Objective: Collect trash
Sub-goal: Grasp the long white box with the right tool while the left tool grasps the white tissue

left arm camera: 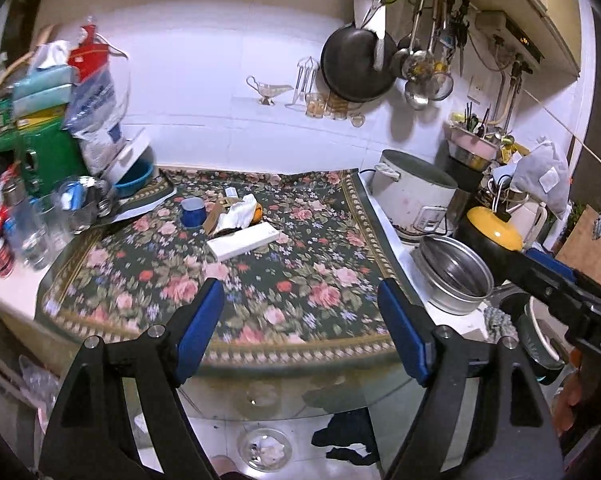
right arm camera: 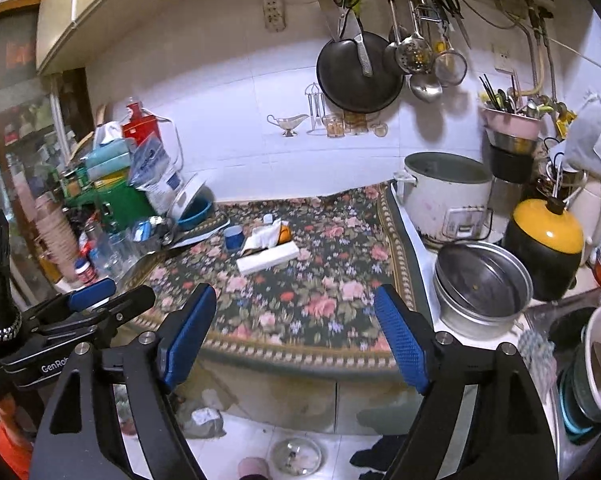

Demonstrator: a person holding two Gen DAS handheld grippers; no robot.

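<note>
Probably light and soft: crumpled tissue (left arm camera: 240,212) far on floral cloth (left arm camera: 260,288), best pinched at its raised folds. Left gripper (left arm camera: 300,304), right gripper (right arm camera: 296,312): spread wide, empty.

On the floral tablecloth (left arm camera: 292,280), toward its back: a cup (left arm camera: 193,211) at left, crumpled paper (left arm camera: 240,213) just to its right, a flat box (left arm camera: 244,243) in front of the paper and touching it. Left of the cloth, glasses (left arm camera: 40,224) and stacked boxes (left arm camera: 40,96). Right of the cloth, a rice cooker (left arm camera: 414,196) at the back, a steel pot (left arm camera: 452,276) in front of it. On the wall behind, a hanging wok (left arm camera: 358,65) and ladles (left arm camera: 418,76). On the floor below the counter, a glass lid (left arm camera: 265,450).
</note>
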